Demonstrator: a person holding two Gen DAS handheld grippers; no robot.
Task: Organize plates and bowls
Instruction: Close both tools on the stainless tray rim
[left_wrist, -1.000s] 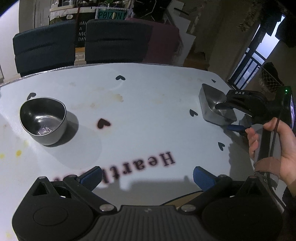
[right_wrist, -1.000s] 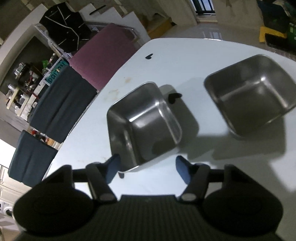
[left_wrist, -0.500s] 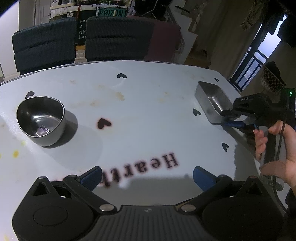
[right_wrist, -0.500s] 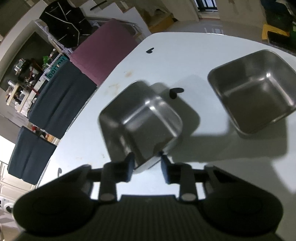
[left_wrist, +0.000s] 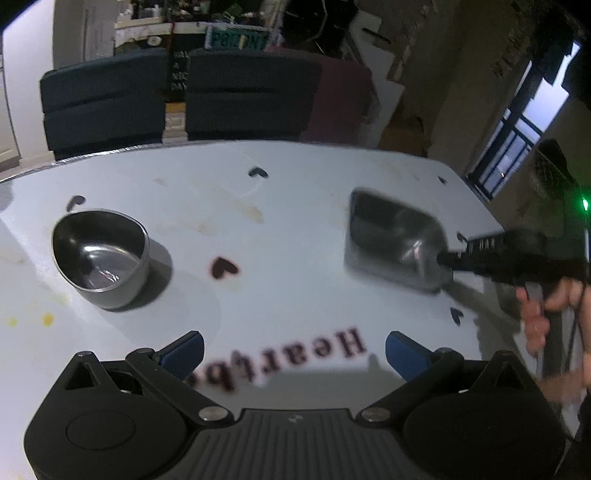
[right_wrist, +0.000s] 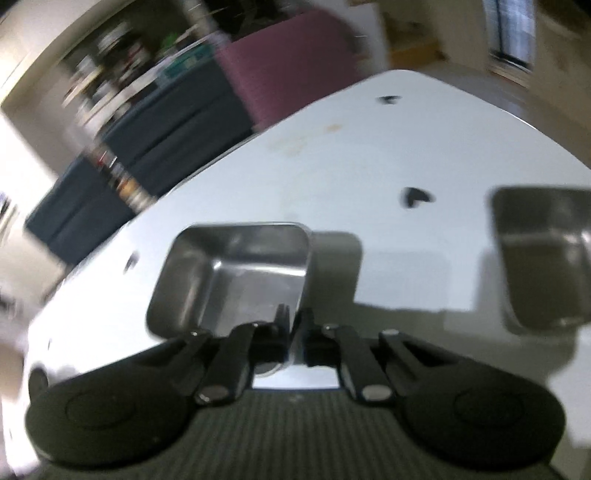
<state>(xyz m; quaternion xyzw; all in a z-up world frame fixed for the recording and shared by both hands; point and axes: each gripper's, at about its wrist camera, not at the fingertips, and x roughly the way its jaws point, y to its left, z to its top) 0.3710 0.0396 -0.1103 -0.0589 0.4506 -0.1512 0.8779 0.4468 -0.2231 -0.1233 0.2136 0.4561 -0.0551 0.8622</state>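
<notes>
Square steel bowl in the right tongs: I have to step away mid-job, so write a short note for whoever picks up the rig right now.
Right tongs: shut on the near wall of the square steel bowl, one finger inside and one outside.
Left tongs: open, nothing between them, above the table.
Second square bowl: on the table, to the right of the gripped one.
Round bowl: on the table, far left, apart from the others.
Done: grasp made.
Left: nothing stacked yet; probably nest the square bowls, then place the round one.
</notes>
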